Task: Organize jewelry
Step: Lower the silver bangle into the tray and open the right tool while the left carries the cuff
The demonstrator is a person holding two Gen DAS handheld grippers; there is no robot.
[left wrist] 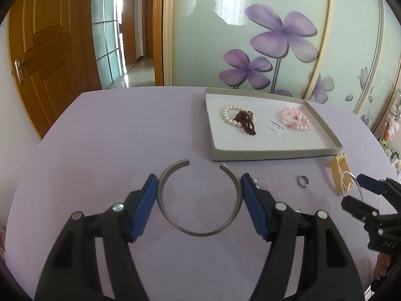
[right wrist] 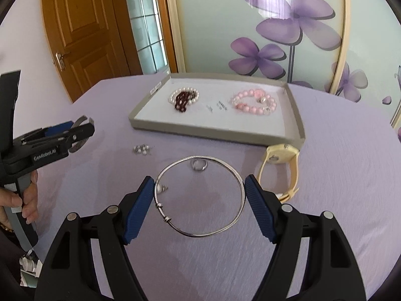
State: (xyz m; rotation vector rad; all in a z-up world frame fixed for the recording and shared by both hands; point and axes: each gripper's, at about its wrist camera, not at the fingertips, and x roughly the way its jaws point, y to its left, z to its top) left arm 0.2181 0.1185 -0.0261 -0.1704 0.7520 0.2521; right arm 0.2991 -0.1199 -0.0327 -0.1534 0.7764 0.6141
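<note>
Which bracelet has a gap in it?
The grey open cuff between the left claw pads. The thin silver bangle makes a full circle, and the beaded ones sit in the tray.

Both grippers share one build: black plastic frames with long cut-out slots, round silver pins at the joints, and blue ribbed pads on the inner faces of the fingers. The left gripper carries white "GenRobot.AI" lettering along its black body, above a grey handle. The right gripper shows raised characters on its side. The left hand is bare skin.
</note>
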